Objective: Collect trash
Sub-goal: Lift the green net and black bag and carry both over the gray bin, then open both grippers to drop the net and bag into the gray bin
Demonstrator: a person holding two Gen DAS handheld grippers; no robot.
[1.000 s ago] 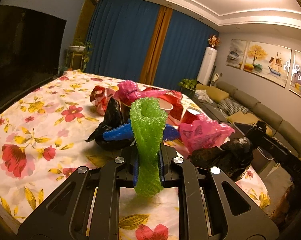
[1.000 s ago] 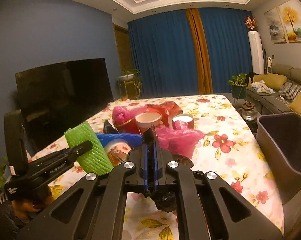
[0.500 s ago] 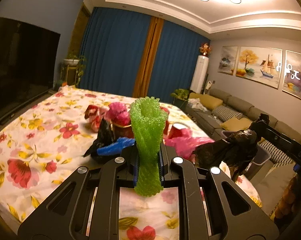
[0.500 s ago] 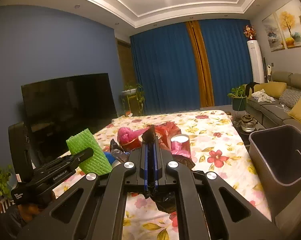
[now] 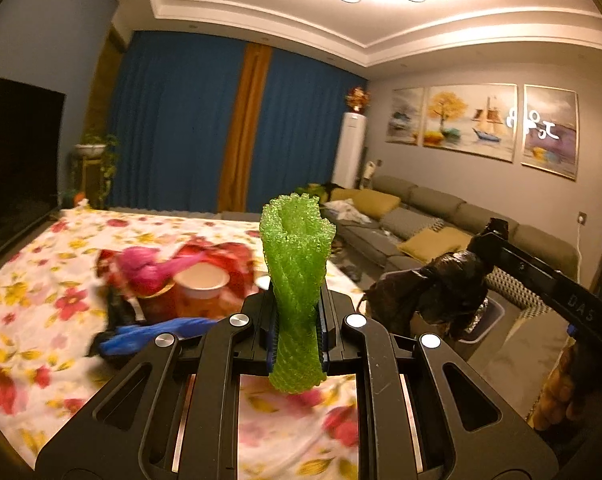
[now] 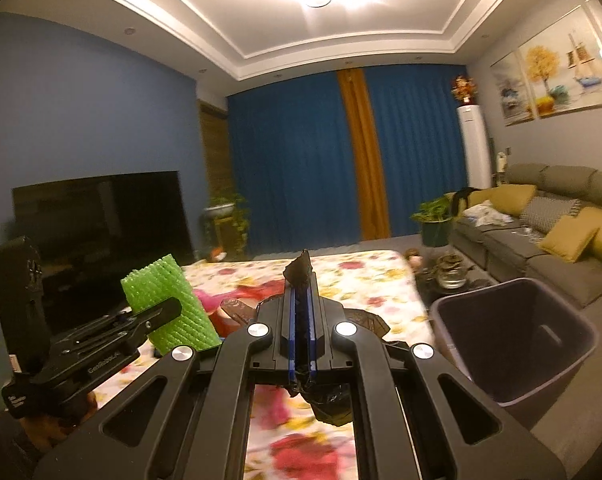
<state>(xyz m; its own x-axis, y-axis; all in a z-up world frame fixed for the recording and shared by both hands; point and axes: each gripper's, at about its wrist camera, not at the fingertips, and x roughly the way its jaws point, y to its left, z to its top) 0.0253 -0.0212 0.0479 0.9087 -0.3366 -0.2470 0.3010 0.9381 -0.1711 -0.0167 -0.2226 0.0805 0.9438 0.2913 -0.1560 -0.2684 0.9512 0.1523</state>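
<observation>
- Left wrist view: your left gripper (image 5: 297,322) is clamped on the green foam net sleeve (image 5: 297,280). The sleeve stands upright between the pads, its top well above the fingers and its bottom end poking out below them.
- Behind it, the rest of the trash lies on the floral tablecloth (image 5: 41,280): a pink bag (image 5: 149,266), red wrappers (image 5: 225,256), a white-rimmed cup (image 5: 201,280), a blue wrapper (image 5: 157,330). All of it is blurred.
- At the right, your right gripper (image 5: 489,240) comes in from the side with a crumpled black plastic bag (image 5: 433,296) hanging from its tip. A hand (image 5: 557,392) shows under it at the frame edge.
- A corner of the bin (image 5: 487,316) shows just behind the black bag.
- Right wrist view: your right gripper (image 6: 301,312) has its jaws together, pinching the black plastic bag (image 6: 329,400). One scrap sticks up past the fingertips; the bulk hangs below the jaws.
- The dark trash bin (image 6: 513,344) stands open on the floor to the right, beside the table edge. The bag is held over the tablecloth (image 6: 365,276), not over the bin.
- At the left, your left gripper (image 6: 157,312) holds the green sleeve (image 6: 169,304), tilted, above the table.
</observation>
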